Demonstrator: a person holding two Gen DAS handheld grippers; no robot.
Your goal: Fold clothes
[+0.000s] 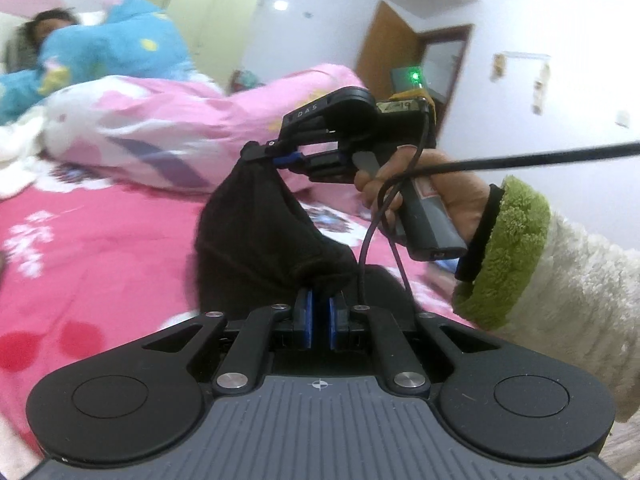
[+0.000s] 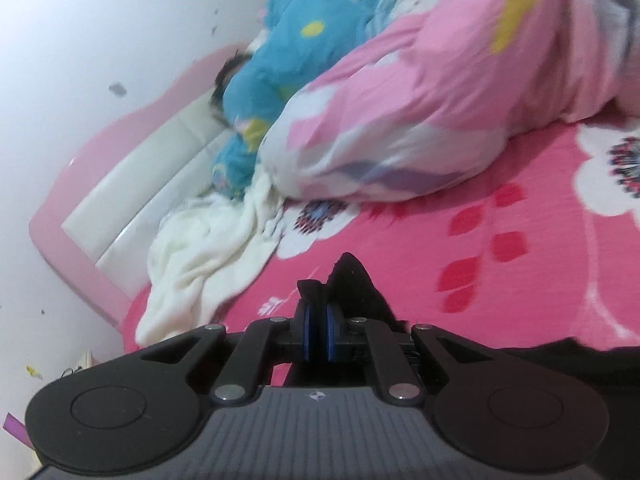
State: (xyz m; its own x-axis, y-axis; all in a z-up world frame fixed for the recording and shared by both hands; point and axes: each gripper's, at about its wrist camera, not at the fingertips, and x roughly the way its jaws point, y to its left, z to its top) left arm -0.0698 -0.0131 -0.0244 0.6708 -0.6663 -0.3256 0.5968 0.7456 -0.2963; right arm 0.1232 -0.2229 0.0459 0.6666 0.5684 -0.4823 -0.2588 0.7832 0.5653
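A black garment [image 1: 256, 236] hangs stretched between both grippers above the pink bed. At the bottom of the left wrist view, my left gripper [image 1: 320, 300] is shut on one edge of it. My right gripper [image 1: 276, 156] is higher and further off, held by a hand in a green-cuffed fleecy sleeve [image 1: 508, 256], and pinches the cloth's upper corner. In the right wrist view the right gripper [image 2: 318, 320] is shut with a fold of the black garment [image 2: 352, 284] sticking up between its blue pads. More black cloth trails off at lower right.
The pink flowered bedsheet [image 2: 500, 280] lies below. A bunched pink quilt [image 2: 420, 120] lies across the far side, and a person in blue pyjamas [image 2: 288, 64] lies behind it. A white blanket [image 2: 200, 264] lies by the pink headboard [image 2: 104, 184]. A wooden door [image 1: 384, 52] stands beyond.
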